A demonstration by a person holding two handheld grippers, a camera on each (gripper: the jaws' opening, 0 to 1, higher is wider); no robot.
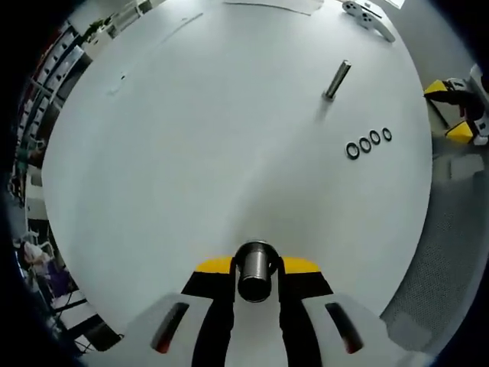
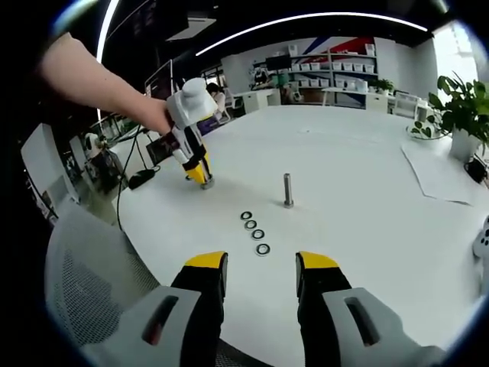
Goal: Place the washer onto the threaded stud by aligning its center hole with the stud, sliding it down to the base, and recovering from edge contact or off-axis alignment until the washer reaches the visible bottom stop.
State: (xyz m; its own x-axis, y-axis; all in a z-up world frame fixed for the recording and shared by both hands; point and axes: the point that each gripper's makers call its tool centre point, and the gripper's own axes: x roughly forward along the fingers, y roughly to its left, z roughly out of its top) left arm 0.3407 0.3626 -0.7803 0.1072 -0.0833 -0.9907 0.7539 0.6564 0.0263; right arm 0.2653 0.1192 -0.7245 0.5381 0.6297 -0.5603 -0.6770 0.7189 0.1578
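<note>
A threaded metal stud [image 1: 336, 79] [image 2: 288, 189] stands upright on the white table [image 1: 214, 153]. Several dark washers [image 1: 369, 142] [image 2: 255, 231] lie flat in a short row beside it. My left gripper [image 1: 256, 267] is shut on a short metal cylinder [image 1: 255, 269], well away from the stud. In the right gripper view a hand holds the left gripper [image 2: 200, 174] tip-down on the table, left of the stud. My right gripper [image 2: 261, 266] is open and holds nothing, hovering just short of the washer row. It also enters the left gripper view as the right gripper [image 1: 451, 109].
A grey controller-shaped object [image 1: 368, 17] lies at the table's far side. Sheets of paper [image 2: 443, 172] and a potted plant [image 2: 458, 115] sit at the right. A grey mesh chair [image 2: 84, 267] stands by the table edge. Shelves and desks fill the background.
</note>
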